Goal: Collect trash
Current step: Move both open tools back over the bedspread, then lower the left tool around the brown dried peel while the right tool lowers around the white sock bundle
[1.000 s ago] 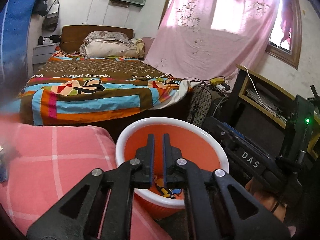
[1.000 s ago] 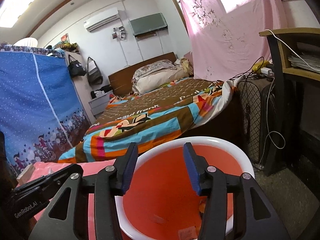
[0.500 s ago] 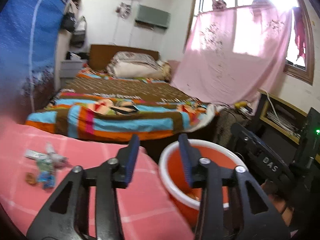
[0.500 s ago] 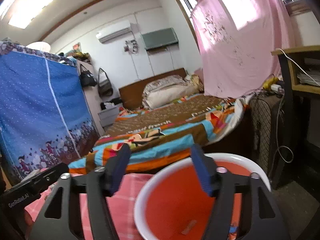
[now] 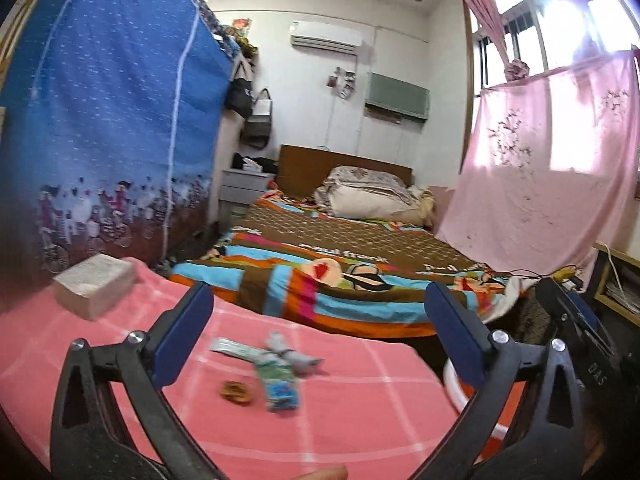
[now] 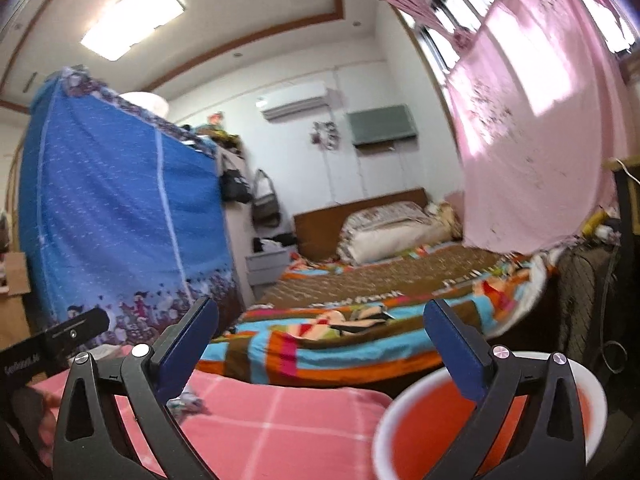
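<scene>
While both grippers, left gripper [image 5: 318, 336] and right gripper [image 6: 320, 340], have just spread wide and empty, crumpled blue-green snack wrappers [image 5: 276, 376] lie on the pink checked cloth [image 5: 360, 432]. Likely light, crinkly, slippery; pinch a raised fold. Orange white-rimmed plastic basin [image 6: 404, 432]: beside.

**Black handheld grippers with blue pads and silver screws**

The left gripper [image 5: 318, 328] has two black plastic arms with triangular cut-outs, each ending in a flat dark-blue pad [image 5: 182, 336] and fixed by round silver screws [image 5: 137, 337]. The right gripper [image 6: 320, 342] is built the same way: black frame, blue pads, silver screw heads. From the left view, the other tool's black body shows white letters "DAS" [image 5: 595, 372]; from the right view, a black bar carries white lettering too blurred to read [image 6: 20, 363]
</scene>
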`<act>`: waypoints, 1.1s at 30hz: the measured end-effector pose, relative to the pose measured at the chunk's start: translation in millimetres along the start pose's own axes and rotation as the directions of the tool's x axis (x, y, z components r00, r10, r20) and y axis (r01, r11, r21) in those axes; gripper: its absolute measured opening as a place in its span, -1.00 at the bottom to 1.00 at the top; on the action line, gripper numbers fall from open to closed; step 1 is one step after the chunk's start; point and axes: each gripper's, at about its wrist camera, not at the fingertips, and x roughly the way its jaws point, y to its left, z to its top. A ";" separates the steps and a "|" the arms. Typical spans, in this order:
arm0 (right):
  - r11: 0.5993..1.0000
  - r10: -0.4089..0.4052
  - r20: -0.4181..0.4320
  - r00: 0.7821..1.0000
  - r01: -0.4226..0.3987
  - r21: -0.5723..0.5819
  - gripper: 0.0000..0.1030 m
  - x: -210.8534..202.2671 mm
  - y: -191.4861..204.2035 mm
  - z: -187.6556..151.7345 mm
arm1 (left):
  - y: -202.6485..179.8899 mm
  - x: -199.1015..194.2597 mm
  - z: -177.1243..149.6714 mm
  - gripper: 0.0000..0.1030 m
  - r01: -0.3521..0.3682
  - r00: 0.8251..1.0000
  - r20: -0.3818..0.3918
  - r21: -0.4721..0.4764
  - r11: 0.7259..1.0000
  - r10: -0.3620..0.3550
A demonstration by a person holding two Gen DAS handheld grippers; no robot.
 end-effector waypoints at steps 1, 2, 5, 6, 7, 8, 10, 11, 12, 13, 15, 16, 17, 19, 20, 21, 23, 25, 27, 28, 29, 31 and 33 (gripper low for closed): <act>1.000 0.011 0.005 1.000 -0.011 -0.009 1.00 0.5 5.4 -1.0 | 6.9 -1.9 0.7 1.00 -0.015 1.000 0.006 0.003 1.000 0.015; 0.999 0.025 0.010 1.000 -0.024 -0.021 1.00 0.7 10.9 -2.2 | 12.3 -3.7 1.0 1.00 -0.026 1.000 0.012 0.007 1.000 0.026; 0.996 0.062 0.025 0.998 -0.061 -0.066 1.00 2.2 30.8 -6.0 | 30.4 -6.6 0.8 1.00 -0.067 0.997 0.033 0.026 0.997 0.066; 0.994 0.073 0.029 0.997 -0.070 -0.081 1.00 2.7 37.0 -7.3 | 34.2 -7.4 0.3 1.00 -0.076 0.997 0.037 0.030 0.997 0.075; 0.992 0.084 0.034 0.996 -0.081 -0.095 1.00 3.4 43.0 -8.7 | 39.1 -9.0 -0.5 1.00 -0.087 0.995 0.043 0.035 0.996 0.085; 0.990 0.093 0.038 0.995 -0.088 -0.106 1.00 4.5 47.5 -10.1 | 44.1 -9.6 -1.8 1.00 -0.097 0.994 0.050 0.041 0.994 0.095; 0.988 0.106 0.043 0.993 -0.100 -0.120 1.00 5.6 56.9 -13.8 | 51.5 -12.2 -3.6 1.00 -0.111 0.992 0.063 0.052 0.992 0.107; 0.987 0.112 0.043 0.993 -0.106 -0.124 1.00 7.0 60.0 -15.3 | 55.0 -12.8 -5.4 1.00 -0.117 0.991 0.070 0.056 0.991 0.113; 0.986 0.117 0.041 0.992 -0.111 -0.126 1.00 8.9 63.2 -16.9 | 58.1 -13.2 -7.7 1.00 -0.124 0.990 0.078 0.061 0.990 0.119; 0.985 0.122 0.037 0.992 -0.116 -0.129 1.00 11.3 66.1 -18.5 | 61.0 -13.6 -9.9 1.00 -0.130 0.989 0.086 0.063 0.990 0.124; 0.983 0.127 0.025 0.992 -0.123 -0.136 1.00 16.2 71.5 -21.6 | 66.5 -13.8 -13.8 1.00 -0.139 0.987 0.094 0.067 0.988 0.133; 0.982 0.126 0.016 0.992 -0.122 -0.144 1.00 19.7 74.0 -23.4 | 69.0 -13.0 -15.5 1.00 -0.144 0.986 0.093 0.070 0.987 0.138; 0.981 0.125 0.008 0.992 -0.122 -0.152 1.00 22.2 75.9 -25.2 | 71.3 -11.6 -16.5 1.00 -0.146 0.986 0.087 0.074 0.987 0.139; 0.978 0.126 -0.014 0.992 -0.127 -0.168 1.00 29.0 80.0 -29.1 | 74.7 -9.8 -17.4 1.00 -0.146 0.987 0.077 0.081 0.986 0.140; 0.976 0.127 -0.023 0.992 -0.129 -0.174 1.00 32.1 81.9 -30.5 | 75.1 -8.7 -17.7 1.00 -0.147 0.987 0.076 0.084 0.986 0.141; 0.975 0.128 -0.032 0.991 -0.132 -0.179 1.00 35.0 83.3 -32.5 | 76.6 -8.2 -18.2 1.00 -0.148 0.987 0.076 0.086 0.985 0.141; 0.972 0.136 -0.052 0.989 -0.143 -0.186 1.00 41.7 86.2 -36.1 | 79.9 -4.6 -19.3 1.00 -0.146 0.988 0.063 0.091 0.985 0.140; 0.969 0.148 -0.091 0.985 -0.163 -0.186 1.00 50.2 87.7 -38.4 | 83.4 2.3 -20.8 1.00 -0.139 0.990 0.029 0.092 0.986 0.137; 0.968 0.151 -0.131 0.980 -0.174 -0.181 1.00 56.7 87.6 -41.6 | 85.9 10.3 -23.0 1.00 -0.126 0.992 -0.020 0.087 0.988 0.128; 0.968 0.152 -0.162 0.975 -0.180 -0.175 1.00 62.0 87.0 -43.0 | 86.9 14.6 -24.5 1.00 -0.118 0.992 -0.045 0.082 0.990 0.122; 0.968 0.155 -0.184 0.971 -0.187 -0.168 1.00 65.7 86.4 -44.4 | 88.1 18.1 -25.6 1.00 -0.113 0.991 -0.066 0.078 0.991 0.118; 0.969 0.158 -0.227 0.961 -0.196 -0.153 1.00 73.0 84.6 -47.6 | 89.7 26.5 -27.4 1.00 -0.093 0.988 -0.119 0.068 0.993 0.100; 0.968 0.161 -0.266 0.950 -0.205 -0.144 1.00 79.2 85.0 -50.4 | 89.9 31.2 -30.3 1.00 -0.082 0.984 -0.154 0.064 0.995 0.091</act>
